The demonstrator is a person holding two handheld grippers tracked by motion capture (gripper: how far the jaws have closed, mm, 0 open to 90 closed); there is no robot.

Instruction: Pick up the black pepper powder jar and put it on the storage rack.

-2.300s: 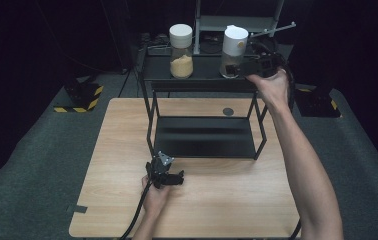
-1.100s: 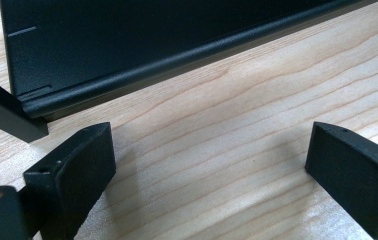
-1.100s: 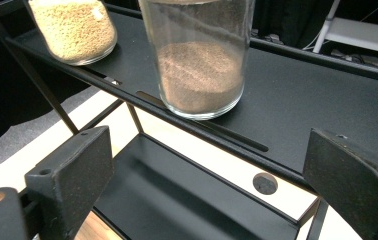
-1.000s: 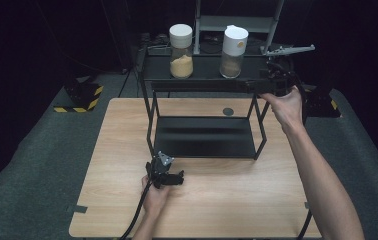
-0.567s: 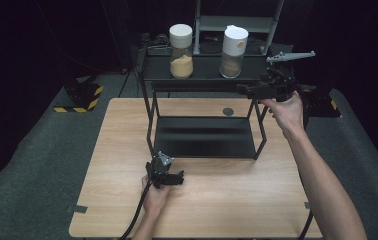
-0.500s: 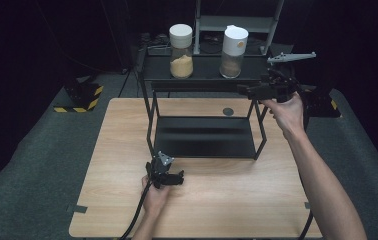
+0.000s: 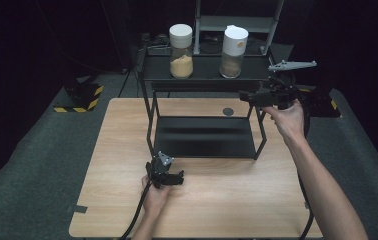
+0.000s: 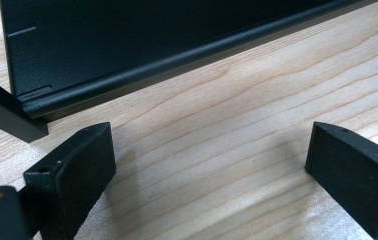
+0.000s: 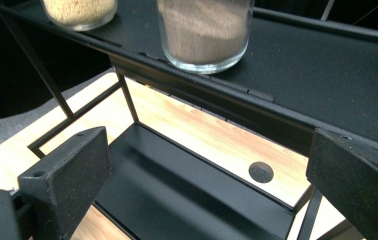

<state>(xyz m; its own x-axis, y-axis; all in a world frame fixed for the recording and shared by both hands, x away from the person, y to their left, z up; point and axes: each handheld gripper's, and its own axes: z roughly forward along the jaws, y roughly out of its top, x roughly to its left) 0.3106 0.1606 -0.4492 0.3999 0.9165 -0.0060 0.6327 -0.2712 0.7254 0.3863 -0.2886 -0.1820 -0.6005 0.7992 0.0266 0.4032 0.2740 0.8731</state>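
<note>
Two hand-held grippers, right (image 7: 247, 96) wide open beside jar (image 7: 233, 52), left (image 7: 176, 178) wide, empty.

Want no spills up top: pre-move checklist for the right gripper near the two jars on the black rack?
1. Right gripper jaws open, nothing between: ok.
2. White-lidded glass jar of brown powder upright on black metal rack's top shelf: ok.
3. Second white-lidded jar of tan grains stands apart from it: ok.
4. Lids seated tight: cannot tell.
5. Left gripper open, low over wooden table, away from the jars: ok.
</note>
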